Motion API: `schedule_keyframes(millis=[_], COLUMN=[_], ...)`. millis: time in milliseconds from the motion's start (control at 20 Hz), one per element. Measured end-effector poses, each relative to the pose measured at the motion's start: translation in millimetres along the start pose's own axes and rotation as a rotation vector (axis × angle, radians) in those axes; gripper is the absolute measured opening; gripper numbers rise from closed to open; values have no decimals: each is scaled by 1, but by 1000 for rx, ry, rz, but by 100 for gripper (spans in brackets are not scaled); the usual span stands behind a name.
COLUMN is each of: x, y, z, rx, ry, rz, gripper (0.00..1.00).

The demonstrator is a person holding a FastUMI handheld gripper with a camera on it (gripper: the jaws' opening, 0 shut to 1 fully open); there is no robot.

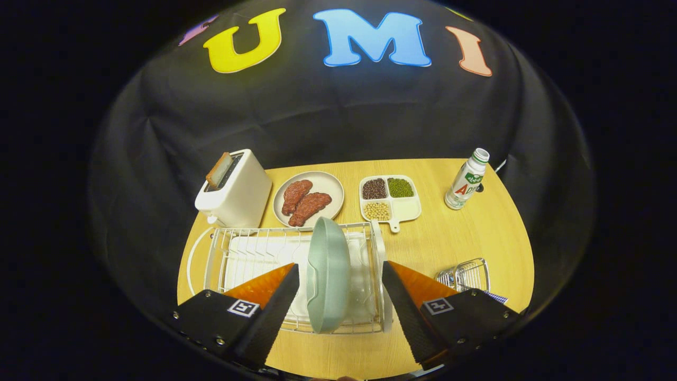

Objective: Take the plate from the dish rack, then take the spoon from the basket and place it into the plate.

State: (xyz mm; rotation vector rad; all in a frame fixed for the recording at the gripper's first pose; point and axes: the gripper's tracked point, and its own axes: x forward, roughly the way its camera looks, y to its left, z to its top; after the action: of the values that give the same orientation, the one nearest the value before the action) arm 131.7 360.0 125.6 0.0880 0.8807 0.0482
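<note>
plate [328, 275] upright in dish rack [232, 248] | between fingers of hand-held gripper [338, 296] | spread apart

Toaster [234, 189] stands on the counter [476, 238], bread slice [218, 170] in its slot. Beside the toaster: round plate of meat [308, 198]. Beyond that: divided dish of beans [390, 197]. Farthest from the toaster: bottle [467, 180], upright.

**Plate between my fingers**

My gripper [338, 296] is spread wide around the plate [328, 275], standing on edge in the dish rack [238, 254], neither finger touching it. Right of the rack sits the basket [465, 275]; behind it, a toaster [235, 188].
</note>
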Motion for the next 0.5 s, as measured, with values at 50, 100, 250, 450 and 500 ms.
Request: schedule_keyframes(millis=[50, 100, 250, 450, 500], x=[6, 12, 29, 43, 44], y=[1, -1, -2, -6, -7], z=[-1, -4, -14, -21, -26], rx=[9, 16, 31, 34, 22], ry=[14, 33, 107, 147, 167], rz=[-18, -46, -124, -203, -218], gripper=[97, 97, 95, 85, 73])
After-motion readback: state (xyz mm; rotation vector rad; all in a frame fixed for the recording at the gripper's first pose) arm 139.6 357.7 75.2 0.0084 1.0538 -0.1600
